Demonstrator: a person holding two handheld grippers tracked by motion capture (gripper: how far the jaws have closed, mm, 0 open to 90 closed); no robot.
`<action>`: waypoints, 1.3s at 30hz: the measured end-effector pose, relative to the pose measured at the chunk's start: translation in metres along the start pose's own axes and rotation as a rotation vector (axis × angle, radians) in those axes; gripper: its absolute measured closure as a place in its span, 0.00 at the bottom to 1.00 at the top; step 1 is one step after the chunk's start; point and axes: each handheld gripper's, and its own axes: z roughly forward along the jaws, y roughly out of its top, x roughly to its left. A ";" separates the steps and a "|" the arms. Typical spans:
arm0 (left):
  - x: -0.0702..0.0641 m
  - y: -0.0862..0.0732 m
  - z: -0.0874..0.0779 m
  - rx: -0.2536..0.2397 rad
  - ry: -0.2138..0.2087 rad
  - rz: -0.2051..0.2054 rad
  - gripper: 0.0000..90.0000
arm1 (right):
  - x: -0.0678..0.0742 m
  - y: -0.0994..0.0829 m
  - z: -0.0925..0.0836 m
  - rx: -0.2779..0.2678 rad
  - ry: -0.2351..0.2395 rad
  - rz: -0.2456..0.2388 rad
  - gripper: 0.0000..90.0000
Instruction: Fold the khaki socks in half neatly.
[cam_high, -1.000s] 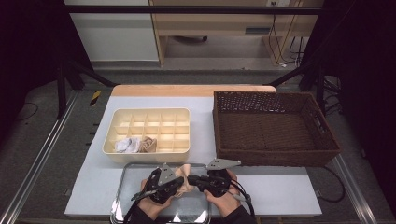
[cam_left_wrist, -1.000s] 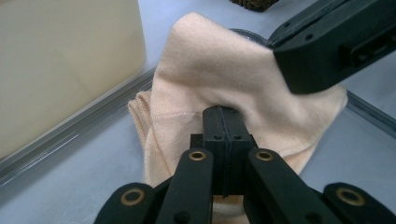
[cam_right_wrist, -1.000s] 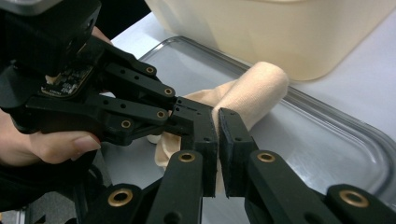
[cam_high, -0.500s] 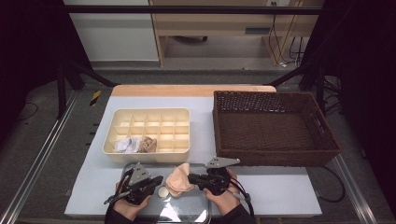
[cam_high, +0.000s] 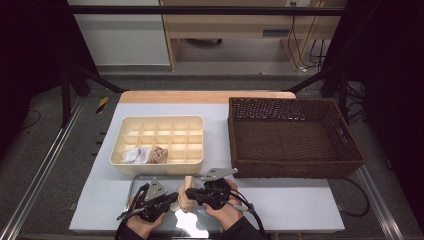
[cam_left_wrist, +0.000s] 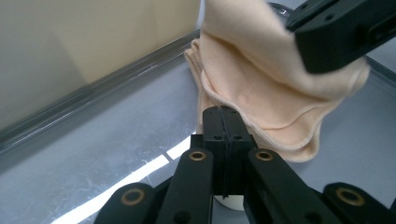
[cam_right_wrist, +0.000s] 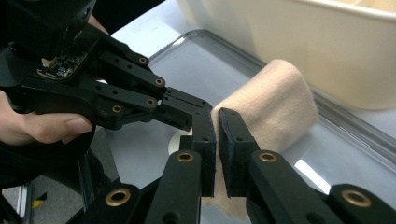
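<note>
Beige cloth (cam_high: 186, 197) on metal tray (cam_high: 137, 181), pinched by right hand-held gripper (cam_high: 192, 194), left hand-held gripper (cam_high: 173, 198) closed, empty, beside it

Stood on the pale surface (cam_high: 280, 210): a cream divided organiser (cam_high: 159, 146), far and left, holding a white bundle (cam_high: 135, 155) and a tan one (cam_high: 158, 155) in adjoining near-left compartments. Sat to its right, apart from it: a dark wicker basket (cam_high: 292, 172). Lay beyond the surface's far-left corner, on the floor: a yellow-and-black marker (cam_high: 102, 104).
</note>
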 end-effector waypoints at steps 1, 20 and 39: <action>0.000 0.000 0.000 0.000 0.000 -0.001 1.00 | 0.001 0.000 0.002 0.005 0.000 -0.002 0.95; 0.021 0.025 -0.035 -0.153 0.027 -0.024 0.93 | 0.006 -0.008 0.019 0.065 0.003 -0.040 0.89; 0.008 0.019 0.003 -0.024 -0.002 -0.006 0.76 | 0.004 -0.015 0.006 0.075 0.008 -0.077 0.90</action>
